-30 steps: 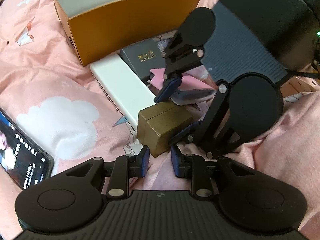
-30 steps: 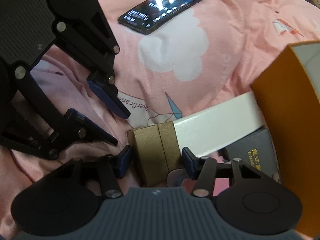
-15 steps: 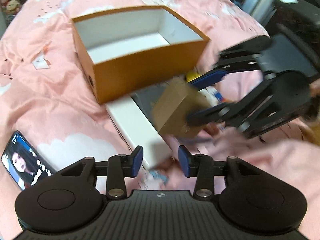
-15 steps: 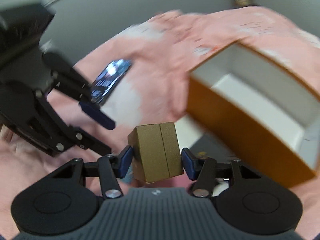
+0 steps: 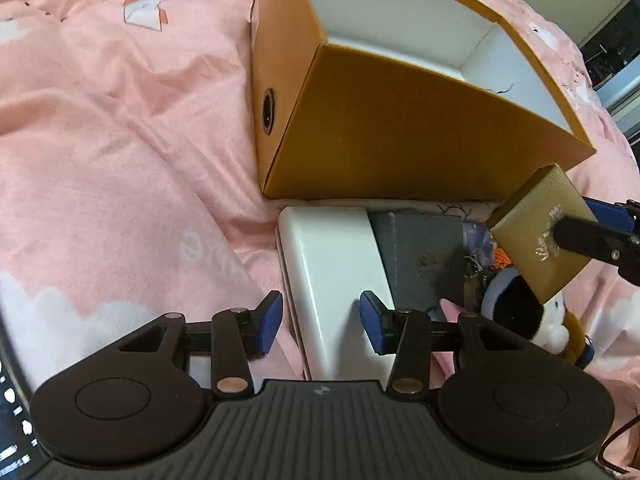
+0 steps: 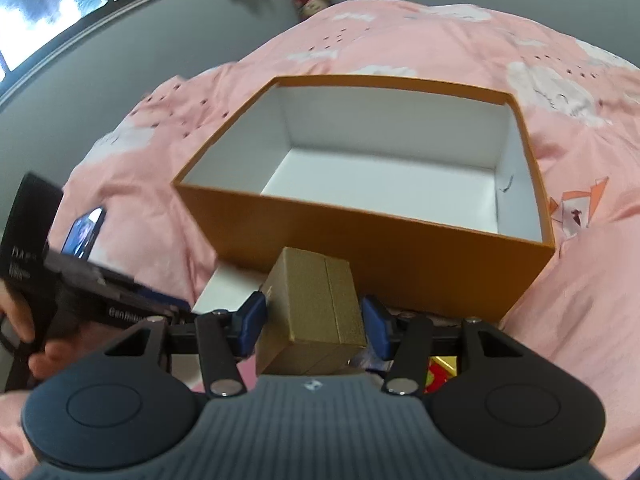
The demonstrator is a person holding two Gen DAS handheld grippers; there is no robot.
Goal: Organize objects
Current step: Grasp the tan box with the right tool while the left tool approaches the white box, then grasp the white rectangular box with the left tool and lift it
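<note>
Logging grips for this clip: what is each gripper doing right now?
Left gripper: jaws opening, nothing gripped, over the white box.
Right gripper: shut on the gold box.

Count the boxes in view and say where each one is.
4: open orange box on the bedding; gold box in the right gripper; white box and dark grey box beside the orange one. More may be hidden.

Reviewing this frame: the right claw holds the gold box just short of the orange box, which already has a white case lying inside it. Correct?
Not quite. The right wrist view shows the orange box empty, only its white floor visible. The white case lies outside it on the bedding. The right claw does hold the gold box just short of it.
</note>
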